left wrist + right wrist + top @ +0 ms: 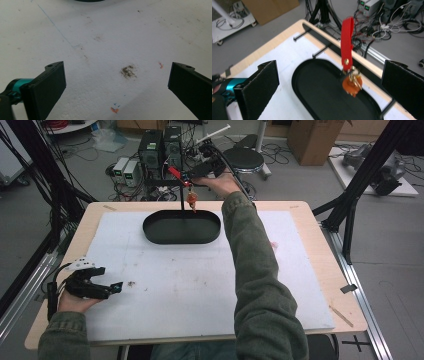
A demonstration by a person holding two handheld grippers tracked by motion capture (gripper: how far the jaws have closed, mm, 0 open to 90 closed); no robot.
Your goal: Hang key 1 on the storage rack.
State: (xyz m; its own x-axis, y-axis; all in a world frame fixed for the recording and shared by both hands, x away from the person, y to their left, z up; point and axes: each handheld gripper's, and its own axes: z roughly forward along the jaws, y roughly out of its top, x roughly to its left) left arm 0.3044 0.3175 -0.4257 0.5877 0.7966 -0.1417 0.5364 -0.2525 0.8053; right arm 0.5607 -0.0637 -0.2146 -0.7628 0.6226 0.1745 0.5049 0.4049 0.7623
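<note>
Right hand-held gripper [329, 87] jaws stand wide and empty, with the red-strapped keychain [348, 62] hanging free between them above the black oval tray [322, 92], while the left hand-held gripper [117, 85], likewise wide, rests apart on the tabletop [200, 285].

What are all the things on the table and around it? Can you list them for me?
tray: one, black, oval, far middle of the white board.
rack: one, black, pegs sticking out, above the tray.
keychain: one, red strap with gold and orange charm, hanging over the tray.
white board: one, stained, covering the wooden table.
stool: one, black, on the floor beyond.
cardboard box: one, brown, far floor.
left gripper: black, open, resting near left.
right gripper: black, open, by the keychain.
</note>
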